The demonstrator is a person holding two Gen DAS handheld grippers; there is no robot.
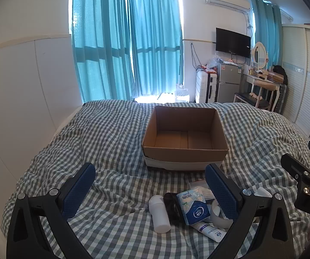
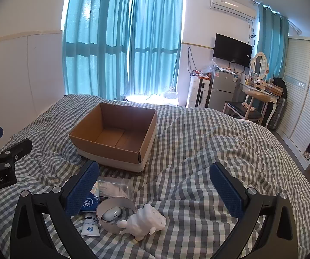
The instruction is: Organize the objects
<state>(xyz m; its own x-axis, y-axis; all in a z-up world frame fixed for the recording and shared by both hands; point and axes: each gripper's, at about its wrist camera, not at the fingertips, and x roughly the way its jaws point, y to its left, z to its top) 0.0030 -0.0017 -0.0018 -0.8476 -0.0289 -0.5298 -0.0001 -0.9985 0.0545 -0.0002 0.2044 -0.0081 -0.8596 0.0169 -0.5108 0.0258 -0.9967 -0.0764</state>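
Grippers (image 1: 150,185) (image 2: 155,185) spread wide, w/ box (image 1: 185,153) beyond.

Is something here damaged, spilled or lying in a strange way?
Nothing looks damaged or spilled. The cardboard box stands upright and empty on the checked duvet. The small things lie in a loose heap before it: a white bottle on its side, a tissue pack, a tube and a white figurine.
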